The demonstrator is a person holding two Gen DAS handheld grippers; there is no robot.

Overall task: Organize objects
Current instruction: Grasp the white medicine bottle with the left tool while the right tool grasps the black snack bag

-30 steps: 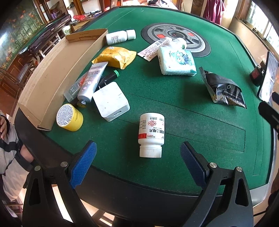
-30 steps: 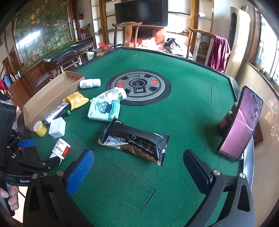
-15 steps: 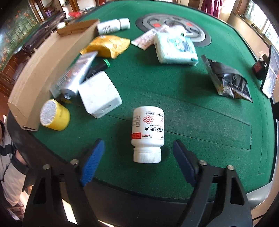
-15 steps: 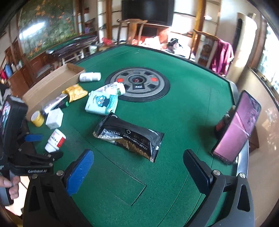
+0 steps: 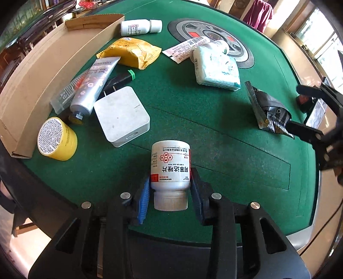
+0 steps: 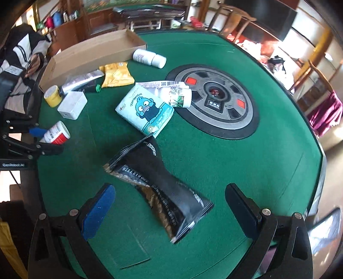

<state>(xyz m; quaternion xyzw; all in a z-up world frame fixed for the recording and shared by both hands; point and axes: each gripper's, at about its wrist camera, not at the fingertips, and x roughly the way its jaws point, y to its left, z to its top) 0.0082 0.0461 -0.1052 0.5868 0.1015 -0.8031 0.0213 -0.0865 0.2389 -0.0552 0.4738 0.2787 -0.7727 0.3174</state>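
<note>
Green felt table (image 5: 214,120) bears clutter; left gripper (image 5: 170,194) clamps pill bottle (image 5: 170,165), right gripper (image 6: 169,211) wide.

I'm working in a home game room. Under me is an automatic mahjong table (image 6: 214,163), green felt with a round control hub (image 6: 216,100) at its centre. Around it I see carved wooden chairs (image 6: 233,19), dark wood shelving (image 6: 70,23), a flat television (image 6: 272,19), and a large landscape painting (image 6: 120,2) on the wall.
</note>
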